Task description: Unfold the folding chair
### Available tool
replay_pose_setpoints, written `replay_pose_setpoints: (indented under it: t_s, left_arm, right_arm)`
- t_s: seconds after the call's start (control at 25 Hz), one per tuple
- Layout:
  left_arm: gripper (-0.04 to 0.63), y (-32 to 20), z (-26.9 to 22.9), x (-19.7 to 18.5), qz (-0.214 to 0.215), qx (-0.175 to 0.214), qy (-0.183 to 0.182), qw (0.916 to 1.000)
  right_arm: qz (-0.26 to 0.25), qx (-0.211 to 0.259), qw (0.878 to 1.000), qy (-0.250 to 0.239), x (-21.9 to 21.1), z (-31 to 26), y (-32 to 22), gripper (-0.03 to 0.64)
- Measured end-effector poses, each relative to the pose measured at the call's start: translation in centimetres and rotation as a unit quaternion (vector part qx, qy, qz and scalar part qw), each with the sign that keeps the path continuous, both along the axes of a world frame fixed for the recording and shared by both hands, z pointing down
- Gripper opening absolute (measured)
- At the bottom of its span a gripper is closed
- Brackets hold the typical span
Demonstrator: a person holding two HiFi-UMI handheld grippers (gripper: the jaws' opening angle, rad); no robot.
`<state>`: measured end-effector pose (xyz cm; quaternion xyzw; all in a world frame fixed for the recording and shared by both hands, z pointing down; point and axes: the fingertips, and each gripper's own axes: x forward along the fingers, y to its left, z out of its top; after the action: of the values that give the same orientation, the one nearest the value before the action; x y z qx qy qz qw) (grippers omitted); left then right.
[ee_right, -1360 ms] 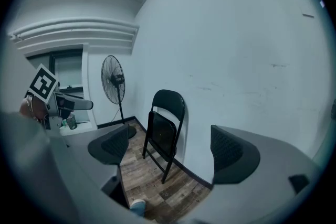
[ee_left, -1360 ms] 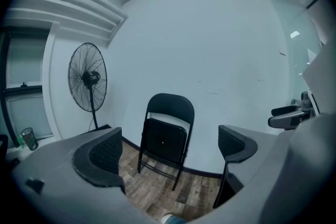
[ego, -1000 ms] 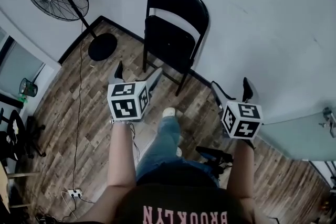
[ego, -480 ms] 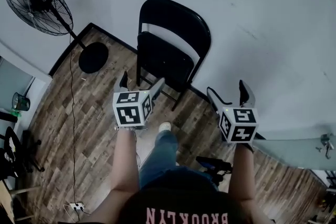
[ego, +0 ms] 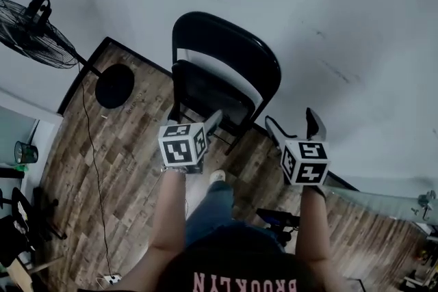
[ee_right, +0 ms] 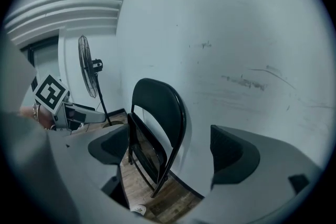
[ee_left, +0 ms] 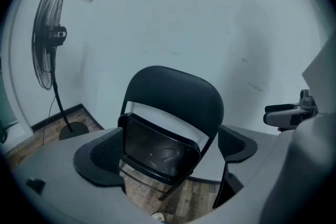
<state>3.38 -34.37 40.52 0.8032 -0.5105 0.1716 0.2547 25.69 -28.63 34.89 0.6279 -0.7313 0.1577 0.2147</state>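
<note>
One black folding chair (ego: 229, 51), folded, upright

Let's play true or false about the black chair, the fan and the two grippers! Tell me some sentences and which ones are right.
1. The folding chair is folded up, standing by the wall. True.
2. The left gripper is shut on the chair's backrest. False: it is open, holds nothing and is short of the chair.
3. A fan stands on the floor, to the chair's left in the head view. True.
4. The right gripper is holding a cup. False: it is open and empty.
5. The chair is red. False: it is black.
</note>
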Motion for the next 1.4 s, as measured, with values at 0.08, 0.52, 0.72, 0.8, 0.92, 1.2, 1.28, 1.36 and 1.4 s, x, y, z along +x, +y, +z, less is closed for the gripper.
replay_pose_setpoints:
  t_s: [0.08, 0.52, 0.72, 0.8, 0.92, 1.2, 1.28, 1.36, 1.4]
  left_arm:
    - [0.568, -1.6, 1.2, 0.7, 0.009, -0.012, 0.001, 0.9999]
    - [0.566, -7.2, 7.8, 2.8, 0.041, -0.082, 0.007, 0.9957]
    - [0.566, -8.3, 10.0, 4.2, 0.044, -0.109, 0.030, 0.9926]
    - [0.566, -8.8, 11.8, 4.8, 0.041, -0.116, 0.043, 0.9915]
    - [0.566, -9.4, 13.4, 5.5, 0.037, -0.127, 0.040, 0.9905]
    - [0.566, -10.5, 14.3, 6.9, 0.008, -0.163, 0.075, 0.9838]
    - [0.565, -10.7, 14.8, 7.6, 0.008, -0.173, 0.085, 0.9812]
    - [0.560, -10.9, 15.4, 8.5, 0.009, -0.183, 0.092, 0.9788]
    - [0.549, -11.1, 15.7, 8.8, 0.005, -0.186, 0.096, 0.9777]
  right_arm:
    - [0.005, -0.008, 1.000, 0.003, 0.4, 0.7, -1.6, 0.466]
    - [0.008, -0.028, 0.999, 0.029, 0.8, 3.2, -8.9, 0.466]
    - [0.007, -0.041, 0.999, 0.026, 0.7, 4.7, -10.2, 0.465]
    - [0.004, -0.046, 0.999, 0.026, 0.5, 5.2, -10.6, 0.463]
    - [0.003, -0.052, 0.998, 0.022, 0.3, 5.9, -11.2, 0.462]
    - [0.015, -0.064, 0.998, 0.020, 0.8, 7.1, -11.7, 0.459]
    - [0.018, -0.066, 0.997, 0.017, 1.0, 7.4, -11.7, 0.457]
    - [0.020, -0.069, 0.997, 0.016, 1.2, 7.7, -11.7, 0.453]
    - [0.021, -0.071, 0.997, 0.016, 1.2, 7.9, -11.7, 0.451]
